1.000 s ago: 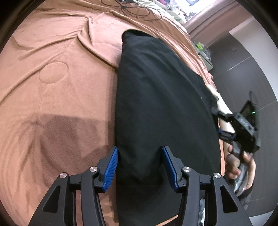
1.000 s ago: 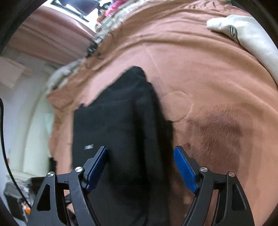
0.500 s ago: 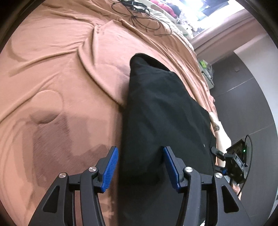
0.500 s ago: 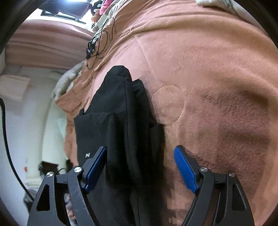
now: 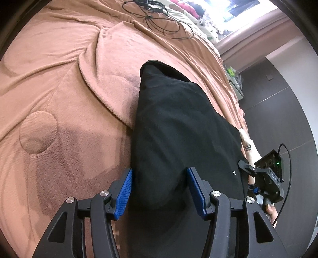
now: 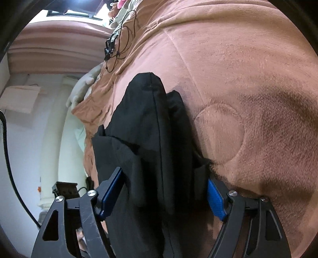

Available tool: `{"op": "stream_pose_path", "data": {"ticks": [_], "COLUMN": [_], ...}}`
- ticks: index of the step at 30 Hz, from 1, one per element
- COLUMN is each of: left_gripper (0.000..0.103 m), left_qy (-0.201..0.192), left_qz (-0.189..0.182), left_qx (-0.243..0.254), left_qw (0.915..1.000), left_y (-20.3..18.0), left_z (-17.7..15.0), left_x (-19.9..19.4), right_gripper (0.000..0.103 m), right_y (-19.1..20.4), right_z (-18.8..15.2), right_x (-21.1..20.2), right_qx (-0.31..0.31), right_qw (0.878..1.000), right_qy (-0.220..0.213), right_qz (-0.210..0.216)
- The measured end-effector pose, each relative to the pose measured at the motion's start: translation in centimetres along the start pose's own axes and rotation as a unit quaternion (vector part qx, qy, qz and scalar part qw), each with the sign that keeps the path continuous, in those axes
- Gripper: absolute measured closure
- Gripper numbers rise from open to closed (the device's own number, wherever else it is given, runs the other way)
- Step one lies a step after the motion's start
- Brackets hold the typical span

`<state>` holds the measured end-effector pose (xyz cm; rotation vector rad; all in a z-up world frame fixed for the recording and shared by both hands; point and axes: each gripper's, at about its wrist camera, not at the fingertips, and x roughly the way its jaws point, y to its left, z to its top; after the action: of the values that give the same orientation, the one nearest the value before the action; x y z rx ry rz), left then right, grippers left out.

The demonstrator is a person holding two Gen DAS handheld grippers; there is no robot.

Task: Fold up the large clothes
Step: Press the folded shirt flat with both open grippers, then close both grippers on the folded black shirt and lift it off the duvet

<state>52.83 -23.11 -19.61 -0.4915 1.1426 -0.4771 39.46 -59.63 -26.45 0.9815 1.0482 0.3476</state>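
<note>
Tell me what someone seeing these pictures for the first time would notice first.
The black garment stands out first, a long folded dark mass down the middle of the brown blanket. Next come the blue-padded jaws of the left gripper and the right gripper, each open with the cloth's near end between them. A tangle of black cables lies at the blanket's far end.

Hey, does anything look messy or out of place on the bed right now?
A tangle of black cables lies loose at the blanket's far end, and the blanket is rucked beside the black garment.

Matt black cloth garment (image 5: 178, 127) on seemingly fleecy brown blanket (image 5: 59, 83).
</note>
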Motion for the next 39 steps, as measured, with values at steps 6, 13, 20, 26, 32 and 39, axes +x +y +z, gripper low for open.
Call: {"op": "stream_pose_path", "data": {"ticks": [6,13,20,26,32,39], "left_gripper": [0.047,0.047,0.047,0.064,0.073,0.077], "left_qy": [0.001,-0.001,0.007,-0.003,-0.035,-0.072], "left_qz": [0.003,0.006,0.011,0.004,-0.019,-0.045], "left_qx": [0.002,0.018,0.024,0.009,0.006,0.006], "left_qw": [1.0000,0.9998,0.9996,0.9999,0.9992,0.9964], "left_y": [-0.1,-0.9,-1.4,-1.2,-1.8,-3.4], "left_z": [0.5,0.8,1.2,1.0,0.0,-1.4], "left_x": [0.1,0.5,0.7,-0.3,-3.2,-8.6], "right_gripper": [0.034,0.034,0.051,0.082,0.083,0.083], "right_y": [-0.3,0.0,0.4,3.1,6.6,10.9], "right_z": [-0.6,-1.4,-1.7,-3.3,-4.8,-7.1], "right_x": [-0.4,1.0,0.8,-1.4,-3.4,-6.4], "right_qx": [-0.015,-0.043,-0.046,-0.087,-0.115,-0.140], "right_qw": [0.999,0.996,0.998,0.996,0.993,0.988], "right_qy": [0.020,0.055,0.022,-0.008,-0.028,-0.052], "right_qz": [0.023,0.051,0.038,0.032,0.025,0.041]}}
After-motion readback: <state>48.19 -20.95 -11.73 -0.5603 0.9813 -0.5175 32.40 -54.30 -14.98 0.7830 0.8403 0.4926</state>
